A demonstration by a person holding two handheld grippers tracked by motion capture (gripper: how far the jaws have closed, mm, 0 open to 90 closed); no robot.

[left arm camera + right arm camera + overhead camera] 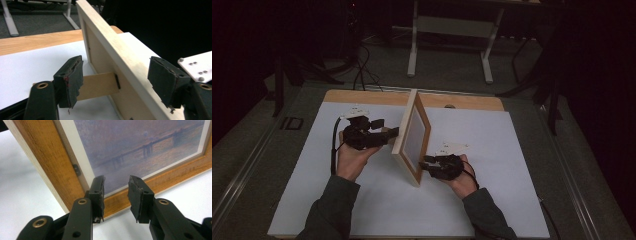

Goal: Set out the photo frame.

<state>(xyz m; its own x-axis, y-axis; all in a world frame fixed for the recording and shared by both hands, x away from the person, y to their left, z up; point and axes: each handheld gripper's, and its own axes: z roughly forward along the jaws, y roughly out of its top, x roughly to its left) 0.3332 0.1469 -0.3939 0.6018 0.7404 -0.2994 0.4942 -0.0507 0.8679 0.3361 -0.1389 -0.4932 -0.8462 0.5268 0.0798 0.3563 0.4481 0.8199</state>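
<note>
**A:** Dark room, floor cables and the white legs of another bench (414,45) at the back. Work surface is a wooden desk (362,96) covered by a white sheet (492,150). What stands on it?

**B:** One picture frame (411,135), upright on its lower edge, roughly mid-desk, turned edge-on to the high view. Printed side faces the right claw (424,165); plain backing faces the left claw (393,132).

**A:** Left claw state?

**B:** Jaws spread wide, gripping nothing. In the left gripper view they straddle the frame's edge and the cardboard stand (98,85) hinged off the back. My reading: it is placed to take or swing that stand so the frame can prop itself.

**A:** Right claw?

**B:** Partly open, nothing between the jaws. The right gripper view shows it at the lower corner of the front, close to the wood border (52,167) and print (140,147); contact cannot be told. Likely steadying the frame against tipping.

**A:** Risk?

**B:** Frame appears to balance on edge, stand not yet bearing on the sheet.
</note>
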